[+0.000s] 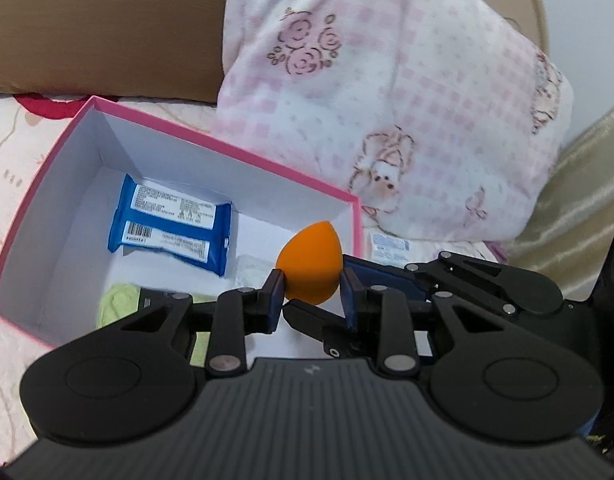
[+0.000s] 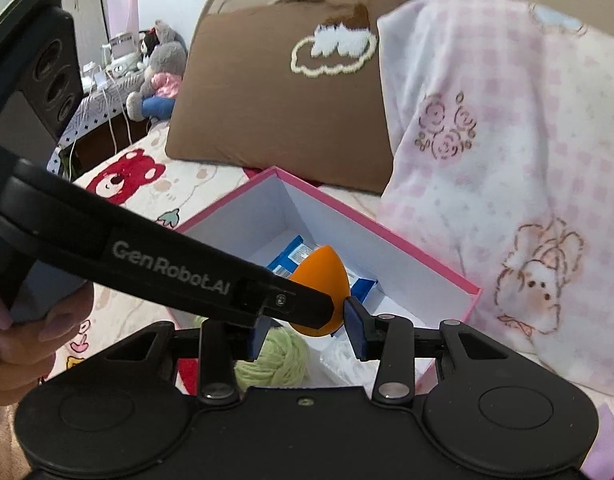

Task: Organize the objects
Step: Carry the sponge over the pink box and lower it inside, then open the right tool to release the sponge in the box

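both grippers meet on one orange sponge (image 1: 310, 268): the left gripper (image 1: 313, 294) is clamped on it from the sides. beside it, the right gripper (image 2: 307, 330) has the same sponge between its nearly closed pads. just ahead, a pink box (image 1: 227, 148) on the bed holds blue packets (image 1: 171, 224) and green yarn (image 2: 273, 356).

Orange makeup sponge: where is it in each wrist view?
Left wrist: orange makeup sponge sits centre frame, clamped between the left gripper pads.
Right wrist: lower centre, partly behind the left gripper's black finger.
Shared landmark: pink-rimmed box with blue packets inside.
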Demonstrator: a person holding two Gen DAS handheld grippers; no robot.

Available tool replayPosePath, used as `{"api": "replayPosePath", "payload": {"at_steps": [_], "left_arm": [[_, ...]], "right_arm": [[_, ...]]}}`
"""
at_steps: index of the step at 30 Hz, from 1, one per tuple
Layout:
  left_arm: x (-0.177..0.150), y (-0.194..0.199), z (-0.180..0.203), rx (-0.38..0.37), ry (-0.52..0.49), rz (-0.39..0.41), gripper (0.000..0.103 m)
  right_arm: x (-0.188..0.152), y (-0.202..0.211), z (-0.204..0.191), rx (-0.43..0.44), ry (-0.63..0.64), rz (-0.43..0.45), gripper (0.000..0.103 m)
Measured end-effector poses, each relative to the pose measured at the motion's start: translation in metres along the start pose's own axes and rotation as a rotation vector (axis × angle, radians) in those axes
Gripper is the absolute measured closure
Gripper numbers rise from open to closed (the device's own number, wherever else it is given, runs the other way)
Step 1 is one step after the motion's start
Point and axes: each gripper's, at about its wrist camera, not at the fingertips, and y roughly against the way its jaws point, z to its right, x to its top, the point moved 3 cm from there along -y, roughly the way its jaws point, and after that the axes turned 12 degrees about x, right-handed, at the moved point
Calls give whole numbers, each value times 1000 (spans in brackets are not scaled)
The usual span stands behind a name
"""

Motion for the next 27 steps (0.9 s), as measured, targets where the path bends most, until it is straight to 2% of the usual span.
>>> {"api": "replayPosePath", "payload": {"at_steps": [7,14,17,18,21,25,27], "left_arm": [[20,-53,-3,42,94,-79,75],[28,-82,-12,39,154,-113,74],[28,-95,-12,3,186,-99,75],[28,-100,-12,-5,190,-96,75],[27,-109,-13,4,207,-110,76],[29,-114,-19,-32,240,-122,76],[30,-112,-19,-38,238,-121,75]], "right_arm": [[14,-39,34,-14,-63,-150,58],[20,-62,42,-69,21,-242,59],[17,-70,41,-159,112,-259,60],[17,-73,41,-171,131,-267,65],[15,-79,45,-160,149,-282,65],[16,-80,48,-149,179,-279,65],[16,-75,53,-129,154,-262,65]]}}
